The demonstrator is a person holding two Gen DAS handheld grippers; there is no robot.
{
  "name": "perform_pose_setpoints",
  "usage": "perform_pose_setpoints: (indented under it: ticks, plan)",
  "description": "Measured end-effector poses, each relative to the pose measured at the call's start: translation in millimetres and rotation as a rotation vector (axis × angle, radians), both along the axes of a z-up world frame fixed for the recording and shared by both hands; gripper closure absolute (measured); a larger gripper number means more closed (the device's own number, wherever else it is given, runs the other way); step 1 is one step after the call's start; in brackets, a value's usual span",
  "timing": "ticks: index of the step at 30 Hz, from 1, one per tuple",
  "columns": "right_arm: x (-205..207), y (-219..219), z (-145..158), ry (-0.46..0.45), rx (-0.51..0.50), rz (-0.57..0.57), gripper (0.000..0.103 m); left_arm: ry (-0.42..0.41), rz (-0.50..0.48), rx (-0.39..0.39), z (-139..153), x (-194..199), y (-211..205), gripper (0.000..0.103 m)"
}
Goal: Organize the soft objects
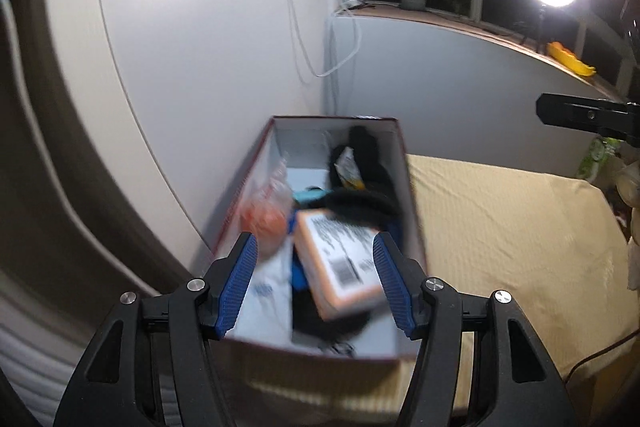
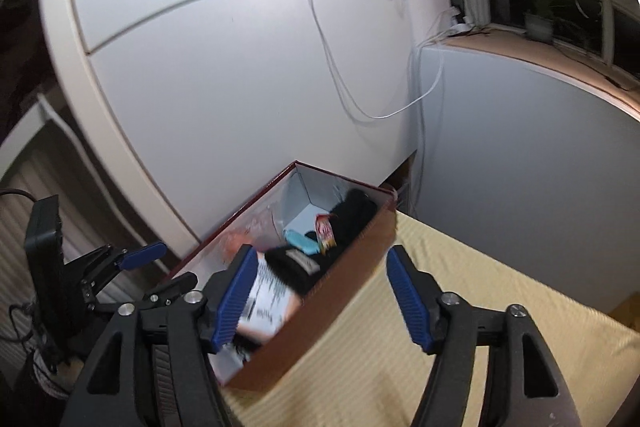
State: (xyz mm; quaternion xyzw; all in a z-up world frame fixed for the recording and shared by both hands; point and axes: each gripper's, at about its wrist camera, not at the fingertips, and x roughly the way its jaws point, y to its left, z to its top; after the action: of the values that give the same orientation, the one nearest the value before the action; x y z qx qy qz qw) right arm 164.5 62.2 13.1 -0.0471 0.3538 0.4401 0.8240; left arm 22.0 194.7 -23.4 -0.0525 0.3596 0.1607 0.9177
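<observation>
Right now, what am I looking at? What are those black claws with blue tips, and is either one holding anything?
These are hand-held grippers, one in each of a person's hands, each carrying a camera that looks out along its two fingers. One picture comes from the left gripper, the other from the right gripper. Both stand open and hold nothing. Below them a cardboard box sits on a yellow bedcover. Inside lie an orange-edged package, dark clothing and a clear bag. The pictures are blurred.

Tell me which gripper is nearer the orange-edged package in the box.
Left. The left gripper hangs open right over the orange-edged package in the box. The right gripper is open too, farther back above the box's right wall.
</observation>
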Motion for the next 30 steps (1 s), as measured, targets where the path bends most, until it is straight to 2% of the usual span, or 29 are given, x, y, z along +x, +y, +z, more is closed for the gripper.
perform_pose_setpoints:
  ticks: [4, 9, 12, 18, 20, 24, 30]
  plan:
    - [-17, -45, -3, 0.019, 0.023, -0.041, 0.037, -0.018, -0.030, -0.040, -3, -20, -17, 0.043]
    - [-44, -91, -13, -0.011, 0.017, -0.089, 0.036, -0.055, -0.053, -0.079, -9, -48, -37, 0.043]
    - [-59, -116, -27, -0.015, 0.013, -0.121, 0.036, -0.077, -0.044, -0.087, -16, -60, -43, 0.035]
    - [-74, -159, -60, 0.009, 0.028, -0.217, 0.036, -0.127, -0.015, -0.086, -26, -84, -62, 0.035]
    - [-79, -168, -67, 0.004, 0.027, -0.240, 0.036, -0.153, 0.010, -0.087, -27, -90, -65, 0.035]
    - [-93, -176, -77, -0.020, 0.014, -0.255, 0.036, -0.205, 0.062, -0.094, -25, -103, -69, 0.027]
    - [-122, -166, -72, -0.126, -0.012, -0.231, 0.035, -0.251, 0.130, -0.007, -14, -118, -79, 0.021]
